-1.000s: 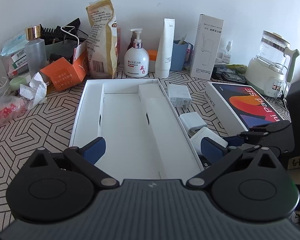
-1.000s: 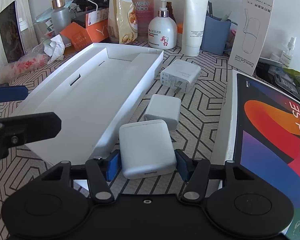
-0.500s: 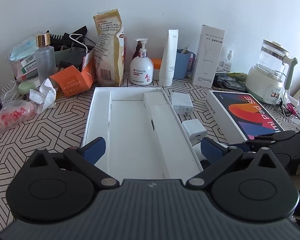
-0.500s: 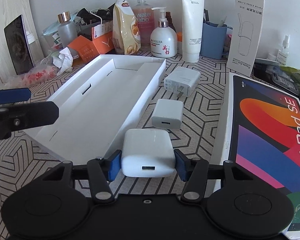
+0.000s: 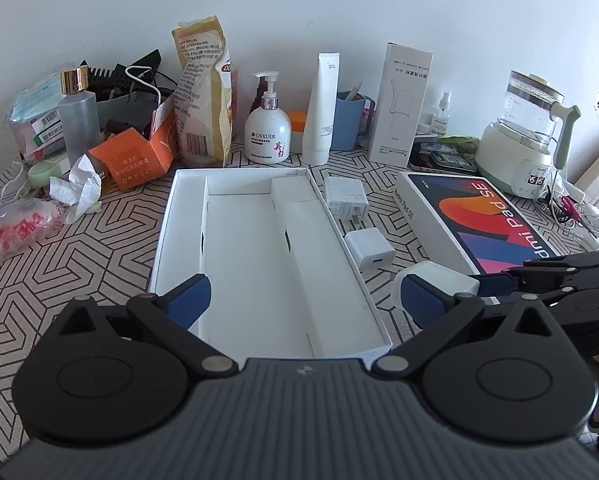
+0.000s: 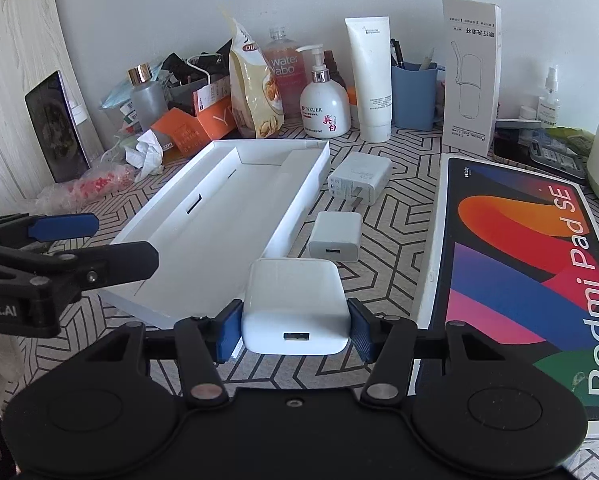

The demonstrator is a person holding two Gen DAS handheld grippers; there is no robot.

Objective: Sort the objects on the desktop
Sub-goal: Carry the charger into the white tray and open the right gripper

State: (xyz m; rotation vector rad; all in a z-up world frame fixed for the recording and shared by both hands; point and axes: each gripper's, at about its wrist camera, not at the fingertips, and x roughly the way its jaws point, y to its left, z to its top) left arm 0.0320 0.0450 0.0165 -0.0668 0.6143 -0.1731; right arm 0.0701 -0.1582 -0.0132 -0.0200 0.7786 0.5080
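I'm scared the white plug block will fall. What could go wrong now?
1. The right claw pinches the big white charger only by its near end, so it might tip or slip out.
2. Carried toward the open white box, it could catch the box's near wall and push the box.
3. The small charger and the pronged charger lie just ahead and could get knocked.
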